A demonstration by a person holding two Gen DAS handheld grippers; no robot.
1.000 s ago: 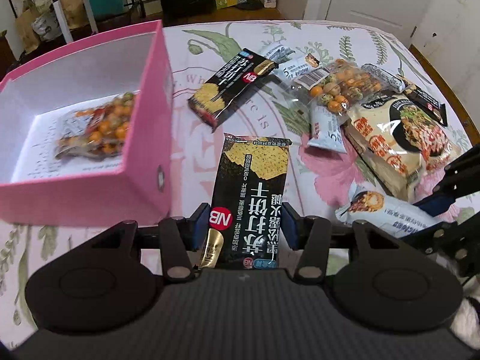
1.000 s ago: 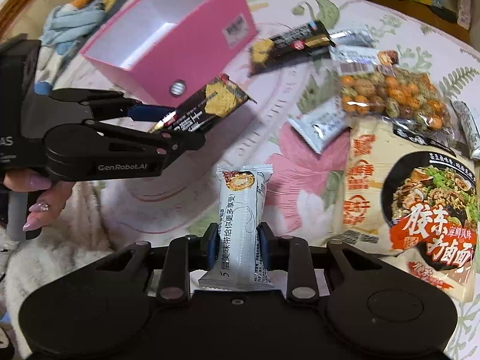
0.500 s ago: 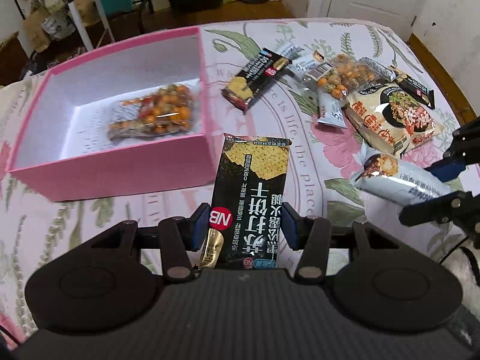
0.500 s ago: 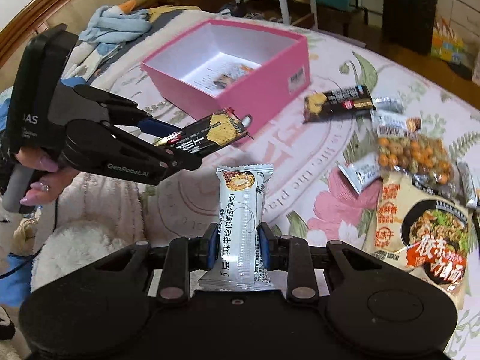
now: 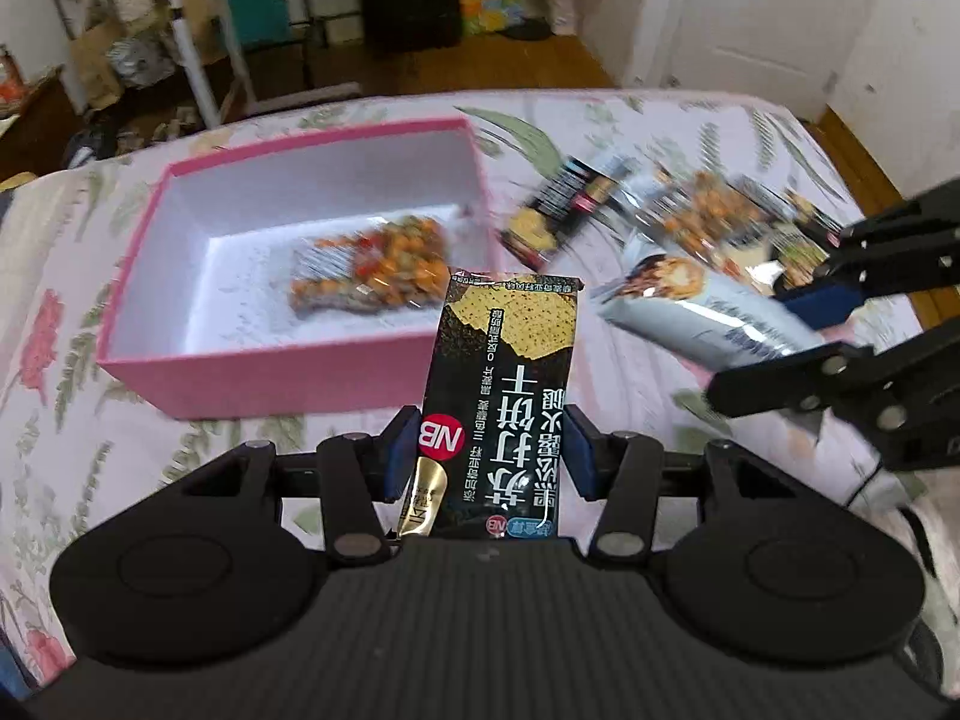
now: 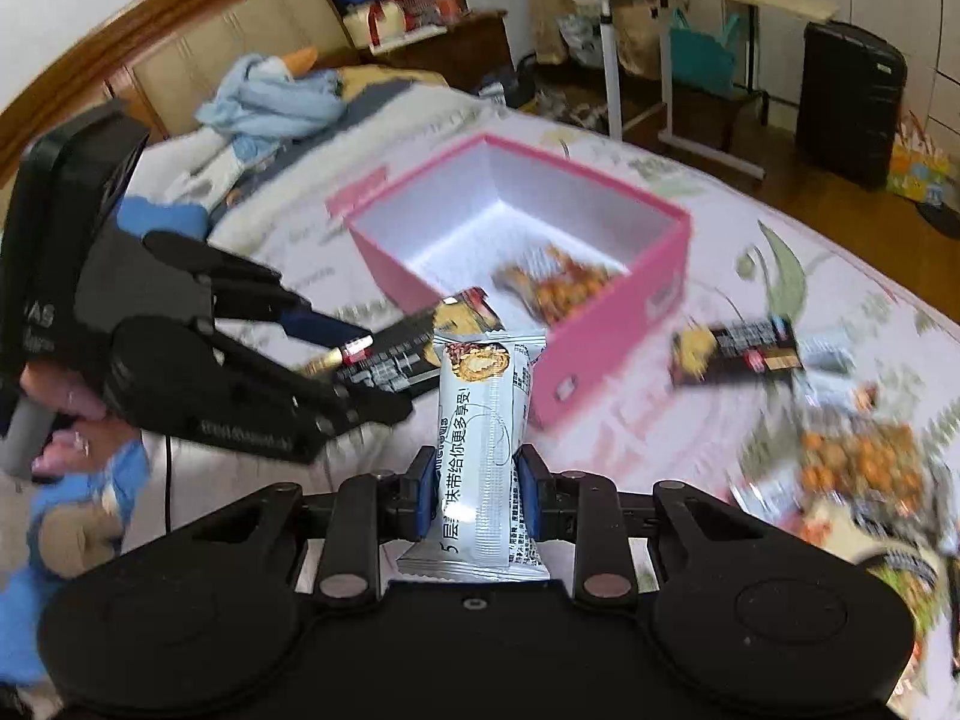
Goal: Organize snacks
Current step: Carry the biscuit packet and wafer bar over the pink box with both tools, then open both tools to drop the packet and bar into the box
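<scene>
**Two snacks in the air, one in the box, a pile left to sort**

Over a floral bedspread (image 5: pixel 72 276), the left gripper (image 5: pixel 489 459) pinches a flat black foil cracker packet (image 5: pixel 501 402) across its width, jaws closed partway on its edges, the packet's free end pointing at the open pink cardboard box (image 5: pixel 288 378). The right gripper (image 6: pixel 474 495) clamps a narrow silver-white wafer bar wrapper (image 6: pixel 483 438) the same way, just short of the box's near corner. Neither snack has reached the box. Inside it lies a single clear bag of orange and green coated nuts (image 5: pixel 375 270). Beyond the box, a second black cracker packet (image 6: pixel 735 354), another clear nut bag (image 6: pixel 858 468) and several blurred packets remain on the bedspread. By this reckoning, the sorting is in its early stretch: one item stowed, two on the way, the rest waiting.
</scene>
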